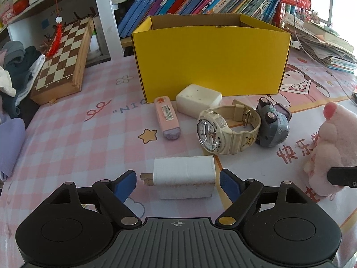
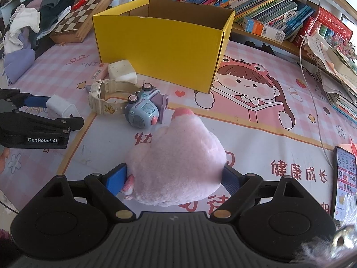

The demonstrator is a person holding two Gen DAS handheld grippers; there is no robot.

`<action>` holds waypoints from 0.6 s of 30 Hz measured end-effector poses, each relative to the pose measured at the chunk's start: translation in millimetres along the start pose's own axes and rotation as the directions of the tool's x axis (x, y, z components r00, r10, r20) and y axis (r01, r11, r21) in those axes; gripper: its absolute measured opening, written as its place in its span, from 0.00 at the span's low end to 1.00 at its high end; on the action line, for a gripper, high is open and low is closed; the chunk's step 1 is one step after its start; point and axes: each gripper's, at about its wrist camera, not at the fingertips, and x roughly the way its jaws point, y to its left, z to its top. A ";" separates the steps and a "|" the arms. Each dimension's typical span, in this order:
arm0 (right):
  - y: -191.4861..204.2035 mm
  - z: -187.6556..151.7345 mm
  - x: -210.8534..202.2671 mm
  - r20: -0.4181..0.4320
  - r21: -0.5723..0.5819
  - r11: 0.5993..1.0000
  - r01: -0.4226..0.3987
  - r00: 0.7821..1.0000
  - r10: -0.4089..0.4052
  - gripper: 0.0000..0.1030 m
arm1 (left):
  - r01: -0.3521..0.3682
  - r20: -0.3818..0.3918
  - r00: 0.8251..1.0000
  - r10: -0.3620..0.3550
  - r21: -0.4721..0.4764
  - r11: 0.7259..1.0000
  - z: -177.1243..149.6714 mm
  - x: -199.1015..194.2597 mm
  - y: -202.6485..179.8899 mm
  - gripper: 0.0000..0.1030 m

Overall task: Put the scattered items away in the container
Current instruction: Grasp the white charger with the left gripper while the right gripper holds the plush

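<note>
The left gripper [image 1: 177, 184] has its fingers spread either side of the white charger [image 1: 184, 177], which lies on the surface with its long axis running across from one finger to the other, prongs toward the left finger and not yet touched. The right gripper [image 2: 175, 179] has its fingers against both flanks of the pink plush toy [image 2: 178, 163]. The yellow box [image 1: 210, 59] stands straight ahead of both, beyond the watch [image 1: 225, 129].
</note>
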 end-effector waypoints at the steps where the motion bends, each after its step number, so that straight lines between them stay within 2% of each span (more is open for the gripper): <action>1: 0.0 0.1 0.1 0.000 0.000 1.000 0.000 1.000 0.000 0.85 | 0.003 -0.001 1.000 -0.003 0.000 1.000 -0.2 0.5 0.2 0.73; 4: 1.1 0.2 0.5 -0.001 0.001 1.000 0.003 1.000 -0.003 0.85 | 0.010 -0.007 1.000 -0.010 -0.001 1.000 -1.4 3.0 1.3 0.63; 18: 3.0 -1.2 -3.6 -0.009 0.036 0.999 0.008 1.000 -0.008 0.84 | 0.088 0.001 0.996 -0.088 -0.031 0.996 -2.1 -17.8 10.9 0.62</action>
